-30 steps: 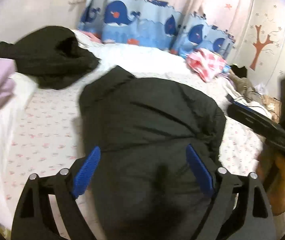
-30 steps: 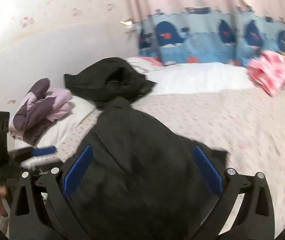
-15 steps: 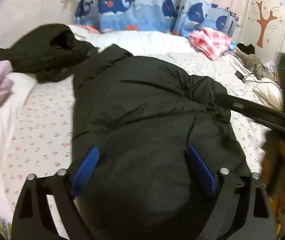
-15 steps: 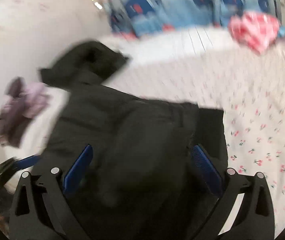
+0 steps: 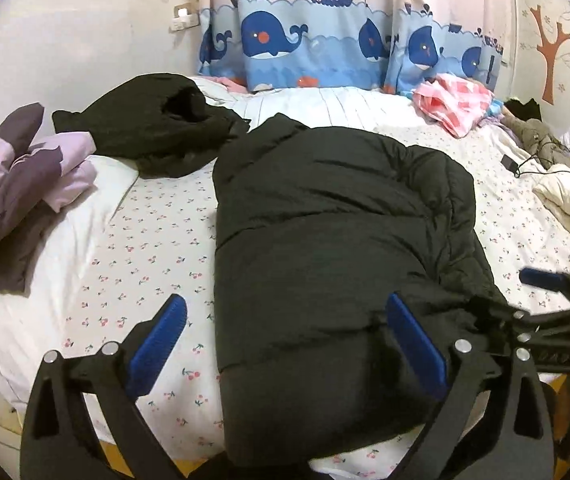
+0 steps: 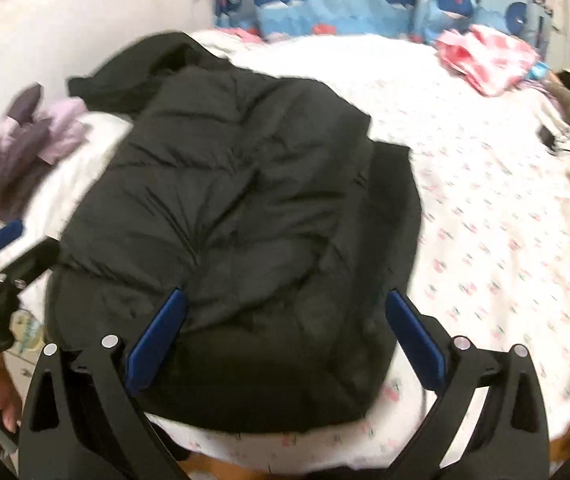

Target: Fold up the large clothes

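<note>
Your black puffer jacket (image 5: 325,240) lies folded lengthwise on the bed (image 5: 145,248), right of the purple clothes (image 5: 17,184). Your left gripper (image 5: 285,344) angles down over its near hem, fingers (image 5: 157,340) opening wide, gripping nothing. Your right gripper (image 6: 285,344) hovers likewise, fingers spread. The right view is blurred.

Black jacket (image 5: 325,248), cherry-print white sheet (image 5: 145,248)
</note>
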`<move>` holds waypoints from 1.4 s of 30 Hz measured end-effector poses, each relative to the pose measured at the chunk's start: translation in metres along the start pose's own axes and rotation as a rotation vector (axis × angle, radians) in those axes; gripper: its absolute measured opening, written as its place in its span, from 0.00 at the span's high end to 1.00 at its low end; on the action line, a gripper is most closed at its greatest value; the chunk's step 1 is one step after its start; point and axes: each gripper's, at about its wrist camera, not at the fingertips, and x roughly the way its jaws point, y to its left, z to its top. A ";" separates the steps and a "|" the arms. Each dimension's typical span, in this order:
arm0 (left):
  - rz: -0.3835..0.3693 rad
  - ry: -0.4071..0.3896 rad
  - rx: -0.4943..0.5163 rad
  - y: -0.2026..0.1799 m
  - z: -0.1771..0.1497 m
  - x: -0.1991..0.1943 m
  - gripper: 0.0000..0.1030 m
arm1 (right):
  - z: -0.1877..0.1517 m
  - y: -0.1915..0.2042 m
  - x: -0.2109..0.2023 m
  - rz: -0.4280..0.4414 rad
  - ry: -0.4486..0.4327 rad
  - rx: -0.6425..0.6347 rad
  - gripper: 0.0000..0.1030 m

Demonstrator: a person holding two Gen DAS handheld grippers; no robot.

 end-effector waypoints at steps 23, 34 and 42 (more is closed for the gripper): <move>0.006 0.042 -0.041 0.016 0.007 -0.001 0.07 | 0.045 0.029 -0.043 0.000 -0.123 -0.022 0.06; 0.002 0.069 -0.061 0.015 0.004 -0.009 0.07 | 0.016 0.016 -0.037 -0.004 -0.055 0.023 0.06; -0.001 0.064 -0.047 0.009 0.004 -0.021 0.07 | 0.006 0.021 -0.044 -0.015 -0.047 0.017 0.06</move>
